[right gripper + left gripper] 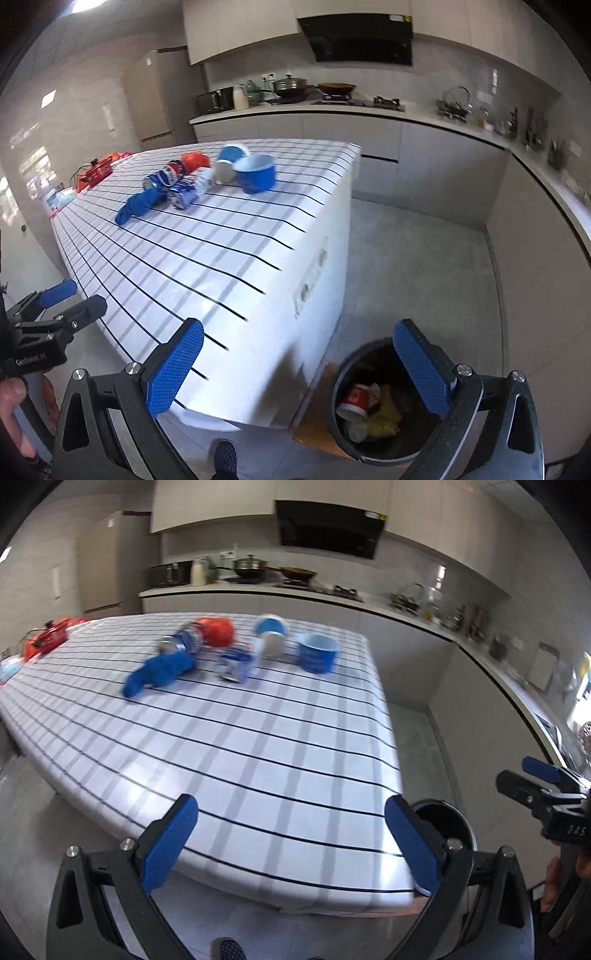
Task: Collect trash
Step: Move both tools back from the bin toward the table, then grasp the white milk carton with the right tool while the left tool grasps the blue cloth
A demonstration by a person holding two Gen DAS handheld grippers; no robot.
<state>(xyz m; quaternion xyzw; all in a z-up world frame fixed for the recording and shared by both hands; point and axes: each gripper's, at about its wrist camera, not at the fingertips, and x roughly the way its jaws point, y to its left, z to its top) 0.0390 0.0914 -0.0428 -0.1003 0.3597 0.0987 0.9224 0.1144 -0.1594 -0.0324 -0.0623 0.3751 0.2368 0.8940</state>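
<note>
Both grippers hung at the near end of the table, empty, each with its blue-padded jaws spread wide apart: the left gripper over the table's near edge, the right gripper off its near right corner, partly above the bin. That black bin stood on the floor just beside the near right corner and already held some rubbish: a red-and-white paper cup, something yellow and crumpled and a pale scrap below them. So, by my reading, the job was started but well short of done, since a whole cluster of trash lay together toward the far end of the table, well apart from both grippers. From left to right in that cluster: a crumpled blue cloth or glove, soft and limp, nearest the left side; just behind it a crushed drinks can on its side, touching or nearly touching an orange-red bag; in front of these a small flattened blue-and-white wrapper or carton, too blurred to name; then a blue-and-white cup tipped on its side with its pale mouth toward the camera; and, nearest the right edge, a blue bowl-shaped tub standing upright and open. Red and orange things at the far left corner may not be trash; I could not tell.
</note>
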